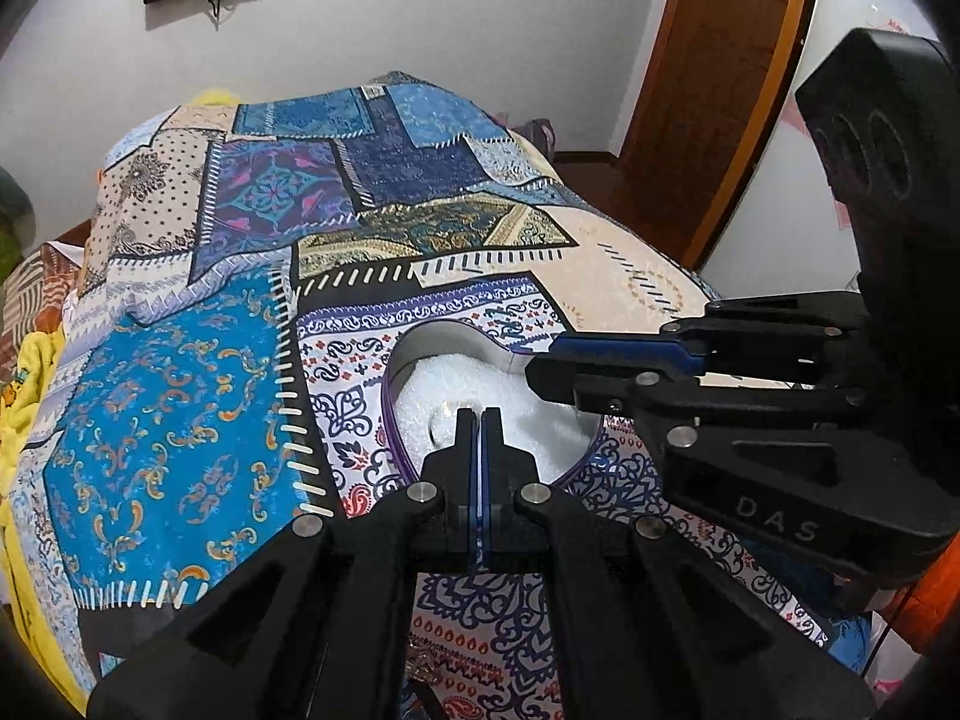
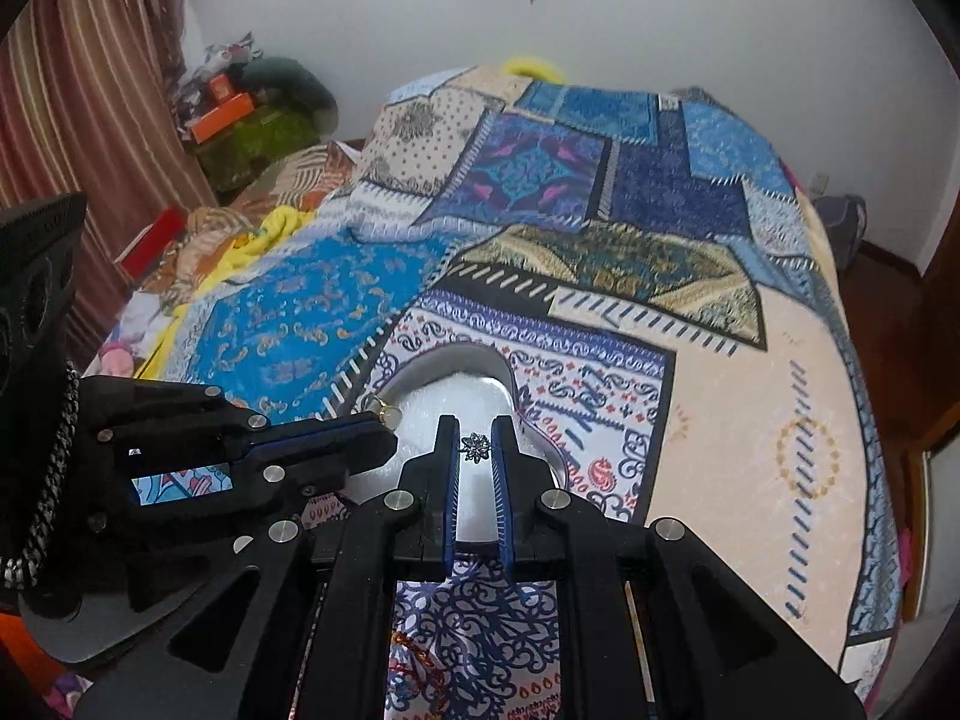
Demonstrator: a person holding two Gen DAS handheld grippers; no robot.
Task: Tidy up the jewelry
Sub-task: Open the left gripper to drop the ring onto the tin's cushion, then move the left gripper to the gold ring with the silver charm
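Both pieces are lifted but not yet stowed: my right tool (image 2: 477, 450) pinches a dark star-shaped ring (image 2: 477, 447), my shut left tool (image 2: 384, 420) a gold pearl ring (image 2: 387, 414), over the heart-shaped white-padded box (image 2: 474, 360) just ahead on the bed.

Heart-shaped box (image 2: 456, 360) partly behind tools

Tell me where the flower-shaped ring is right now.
The flower-shaped ring is pinched in the right hand-held gripper, hanging over the white heart-shaped box on the bedspread.
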